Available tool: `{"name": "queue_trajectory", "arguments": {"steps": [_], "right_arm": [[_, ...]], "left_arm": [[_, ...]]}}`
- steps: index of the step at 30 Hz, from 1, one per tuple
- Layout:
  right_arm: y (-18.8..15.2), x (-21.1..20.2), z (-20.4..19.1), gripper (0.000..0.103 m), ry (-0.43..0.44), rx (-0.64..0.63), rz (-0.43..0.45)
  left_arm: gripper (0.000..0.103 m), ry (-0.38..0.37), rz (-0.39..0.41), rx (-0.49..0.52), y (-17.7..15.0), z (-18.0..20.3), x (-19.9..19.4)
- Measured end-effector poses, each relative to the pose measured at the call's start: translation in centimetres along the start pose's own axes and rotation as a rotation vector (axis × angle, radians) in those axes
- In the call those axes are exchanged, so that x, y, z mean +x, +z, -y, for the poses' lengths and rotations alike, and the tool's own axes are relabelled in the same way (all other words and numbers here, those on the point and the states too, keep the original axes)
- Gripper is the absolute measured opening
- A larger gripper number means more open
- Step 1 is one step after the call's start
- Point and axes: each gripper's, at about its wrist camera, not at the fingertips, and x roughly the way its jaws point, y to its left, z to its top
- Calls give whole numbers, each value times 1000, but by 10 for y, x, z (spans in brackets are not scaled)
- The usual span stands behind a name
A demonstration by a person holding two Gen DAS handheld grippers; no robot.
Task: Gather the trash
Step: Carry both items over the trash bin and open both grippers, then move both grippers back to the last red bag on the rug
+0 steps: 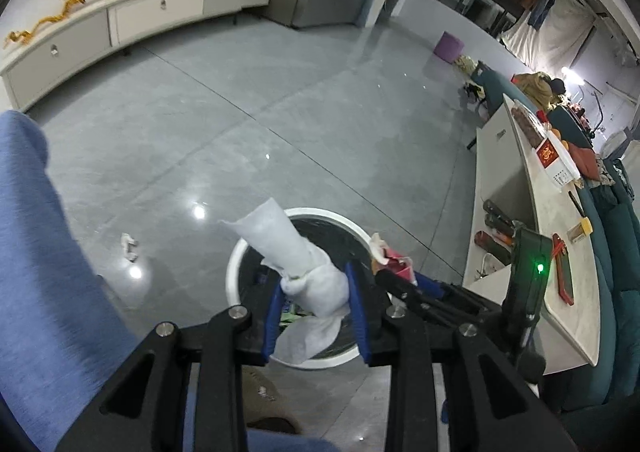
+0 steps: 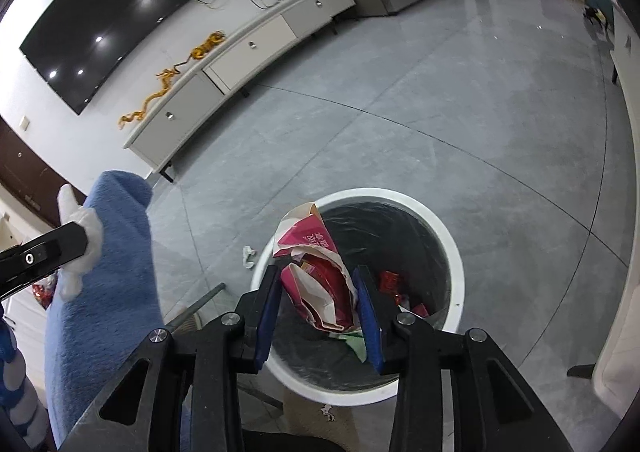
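Observation:
My left gripper (image 1: 314, 294) is shut on a twisted white tissue (image 1: 288, 248) and holds it over the white-rimmed trash bin (image 1: 236, 272) with a black liner. My right gripper (image 2: 318, 290) is shut on a crumpled red and white paper package (image 2: 316, 272) and holds it over the same bin (image 2: 452, 248), which has red wrappers (image 2: 390, 282) inside. The right gripper with the package (image 1: 394, 262) shows at the bin's right in the left wrist view. A small crumpled white tissue (image 1: 129, 246) lies on the grey floor left of the bin; it also shows in the right wrist view (image 2: 249, 256).
A blue-sleeved arm (image 1: 48, 252) fills the left side. A white table (image 1: 560, 244) with boxes and items stands at the right, a teal sofa (image 1: 616, 272) behind it. A long white TV cabinet (image 2: 240, 63) lines the far wall. A purple stool (image 1: 450, 45) stands far back.

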Motion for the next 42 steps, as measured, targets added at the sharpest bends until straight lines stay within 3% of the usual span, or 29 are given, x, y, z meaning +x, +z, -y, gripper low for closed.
{"name": "queue_trajectory", "arguments": {"steps": [2, 3, 6, 13, 21, 24, 34, 42], "right_arm": [[1, 6, 4, 36, -12, 4, -9], [2, 8, 7, 39, -14, 6, -12], [4, 13, 14, 57, -26, 21, -14], [2, 14, 26, 59, -58, 41, -21], [0, -2, 15, 59, -91, 6, -3], [-1, -10, 2, 60, -94, -21, 11], [-3, -46, -66, 64, -75, -159, 89], [-12, -75, -134, 68, -60, -285, 154]], "left_arm": [[34, -19, -19, -7, 5, 2, 13], [41, -29, -29, -13, 7, 4, 20], [62, -50, -38, -33, 13, 11, 36], [63, -74, -59, -51, 20, 14, 54], [63, -22, -34, -50, 9, 7, 34], [63, 22, 0, -45, 2, 1, 15], [70, 287, 207, -74, -31, -38, -85], [70, 415, 375, -146, -72, -74, -170]]}}
